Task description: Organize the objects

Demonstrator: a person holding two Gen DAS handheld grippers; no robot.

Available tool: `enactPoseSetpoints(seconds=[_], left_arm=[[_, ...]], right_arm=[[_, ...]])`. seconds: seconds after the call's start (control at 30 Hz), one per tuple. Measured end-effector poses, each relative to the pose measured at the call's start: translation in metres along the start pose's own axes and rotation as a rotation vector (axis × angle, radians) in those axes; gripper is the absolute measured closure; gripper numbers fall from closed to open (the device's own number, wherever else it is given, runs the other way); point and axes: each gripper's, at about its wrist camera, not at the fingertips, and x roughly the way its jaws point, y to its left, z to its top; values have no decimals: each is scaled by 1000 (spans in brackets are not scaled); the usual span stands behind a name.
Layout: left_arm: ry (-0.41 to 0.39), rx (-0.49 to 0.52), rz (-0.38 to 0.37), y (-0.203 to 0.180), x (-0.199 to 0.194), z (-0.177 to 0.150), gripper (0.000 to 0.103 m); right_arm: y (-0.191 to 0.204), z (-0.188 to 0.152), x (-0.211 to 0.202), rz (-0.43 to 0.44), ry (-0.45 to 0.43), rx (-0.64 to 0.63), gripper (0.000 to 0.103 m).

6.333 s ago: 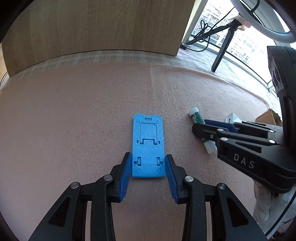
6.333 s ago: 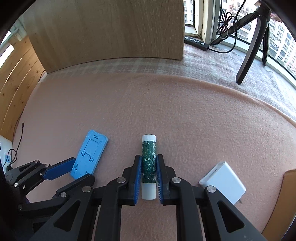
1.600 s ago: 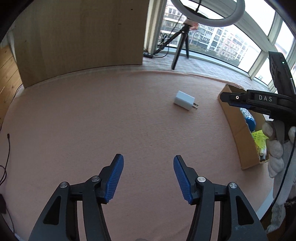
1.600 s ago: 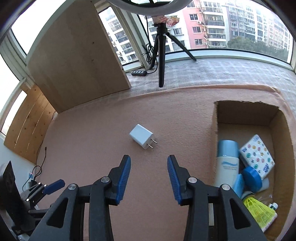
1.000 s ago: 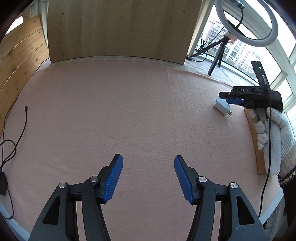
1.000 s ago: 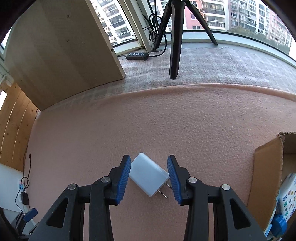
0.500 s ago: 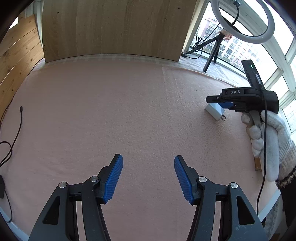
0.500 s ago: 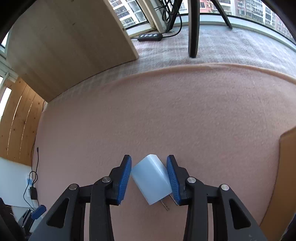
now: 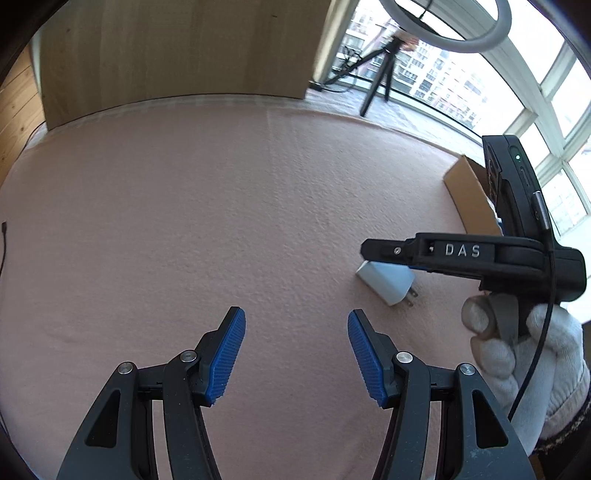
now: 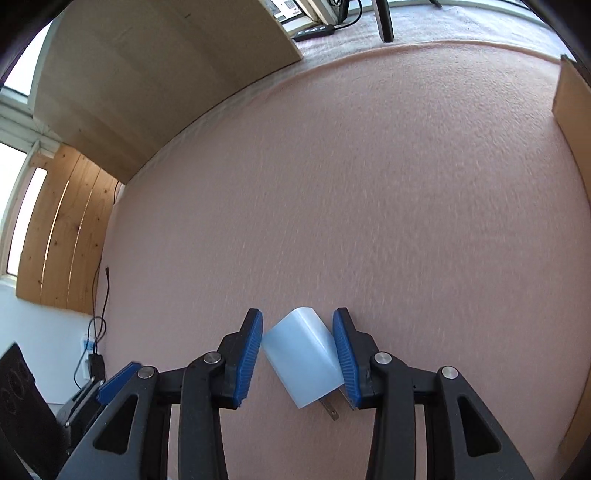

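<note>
One small white plastic wall charger with two metal prongs [image 10: 304, 360], lying skewed on the pink felt-like table cover [image 10: 351, 192], corners turned toward the pads. Bracketed by the right gripper [image 10: 298, 352]: blue ribbed pads [image 10: 251, 350] on either side, the right pad touching or nearly touching the charger's edge, the left one just at its corner; jaws partly spread, not visibly clamped. Prongs pointing back toward the gripper body, close beside the right finger. From the left wrist, same charger [image 9: 386, 282] seen side-on beneath the black right gripper [image 9: 373, 253] marked "DAS", held in one white-gloved hand [image 9: 517, 354]; whether lifted or resting cannot be told. Left gripper [image 9: 295, 350] spread wide with nothing between its two blue pads, above bare cover, near the charger but apart from it. One brown cardboard box [image 9: 469, 199] at the right edge, only a wall showing in either view [image 10: 570, 96]. Shown only by the left wrist: one ring light on a black tripod [image 9: 380, 70] by the windows. Shown only by the right wrist: one black power strip [image 10: 314, 31] beyond the cover, cables at the left [image 10: 99, 306]. One light wooden panel [image 9: 177, 51] behind, in both.
</note>
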Motion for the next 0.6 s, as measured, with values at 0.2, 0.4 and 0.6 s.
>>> enactPoseSetpoints(seconds=[0.2,0.4,0.6], left_arm=[[28,18,-43,-14,7,-15,41],[51,39,-75,-29,16,-24,40],[66,55,-89,-42,28,-21,40]], right_arm=[[-1,-34,-4,60,39,41,67],[4,-54,-14,58,62,-21,67],[4,-52,-22,26,49,-73,67]])
